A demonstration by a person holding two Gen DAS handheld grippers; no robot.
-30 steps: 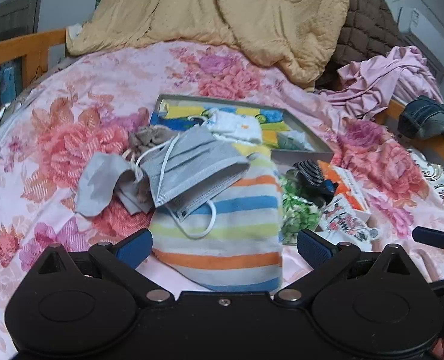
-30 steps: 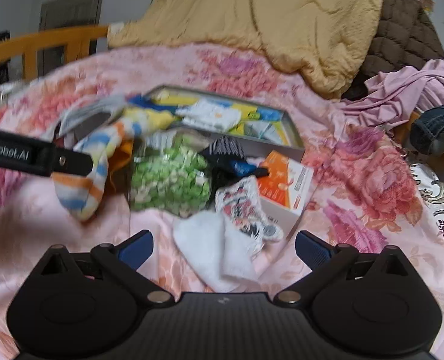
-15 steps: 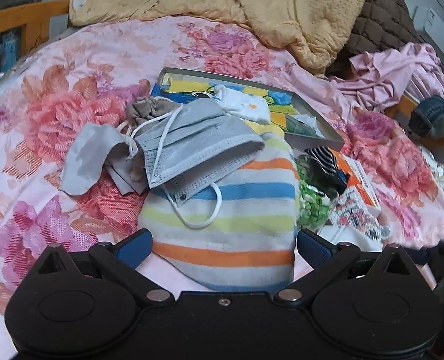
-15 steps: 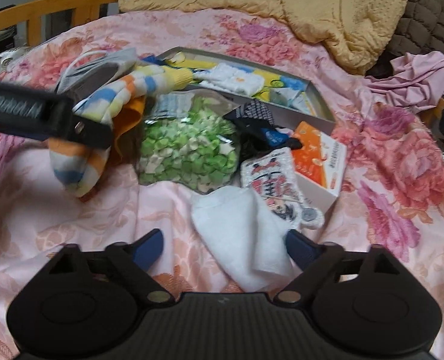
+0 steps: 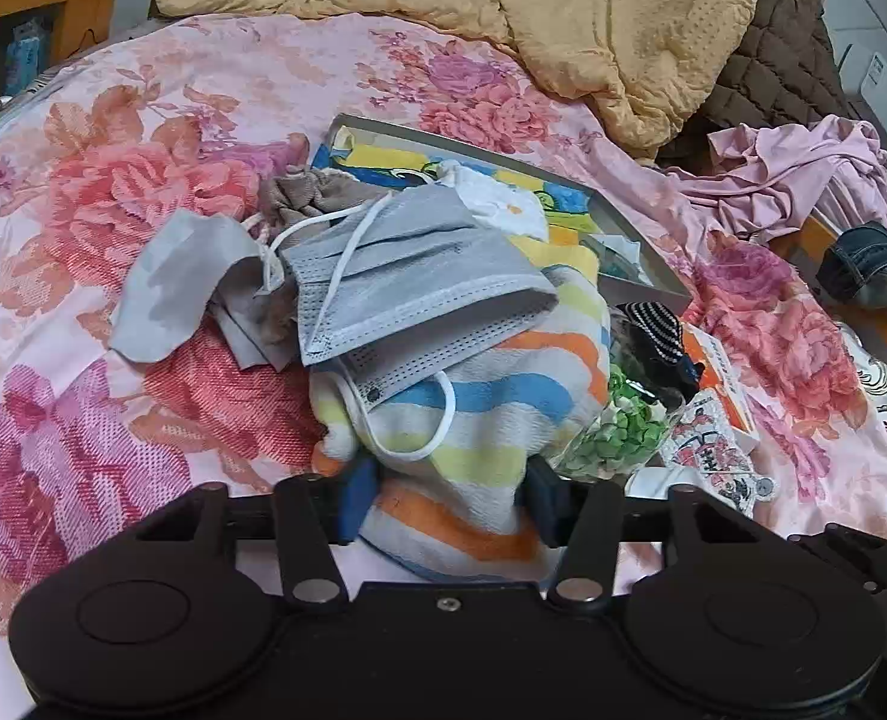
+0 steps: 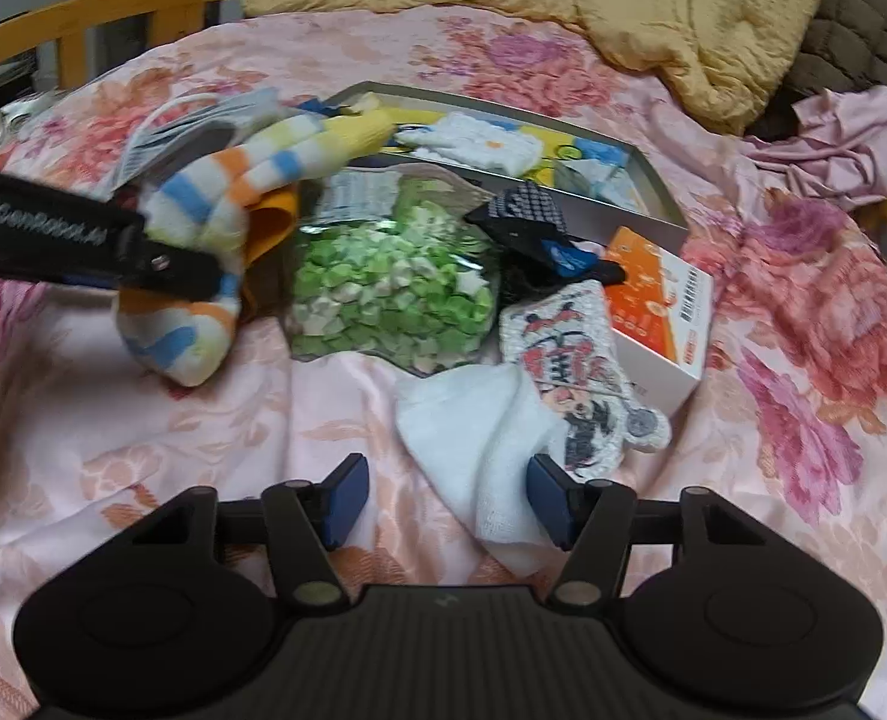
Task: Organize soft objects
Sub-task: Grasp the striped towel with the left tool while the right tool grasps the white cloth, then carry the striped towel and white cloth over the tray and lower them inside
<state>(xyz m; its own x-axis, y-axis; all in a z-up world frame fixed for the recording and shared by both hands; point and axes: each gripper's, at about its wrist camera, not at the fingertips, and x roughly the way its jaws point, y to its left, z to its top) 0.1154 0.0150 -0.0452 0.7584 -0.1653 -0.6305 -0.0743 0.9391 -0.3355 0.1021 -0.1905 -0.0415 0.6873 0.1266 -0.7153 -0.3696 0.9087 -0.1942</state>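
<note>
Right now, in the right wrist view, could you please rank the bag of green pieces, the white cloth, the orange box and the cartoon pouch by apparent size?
1. Bag of green pieces
2. White cloth, nearest the camera, so unsure
3. Orange box and cartoon pouch look alike

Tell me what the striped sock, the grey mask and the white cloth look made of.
Striped sock: fuzzy knit, probably terry; nubbly matte pile. Grey mask: likely non-woven fabric; pleats, embossed dotted edge, white elastic loops. White cloth: soft terry-like weave, matte, limp folds.

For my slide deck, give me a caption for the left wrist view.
Left gripper closing on a striped sock under a grey face mask on a floral bedspread.
</note>
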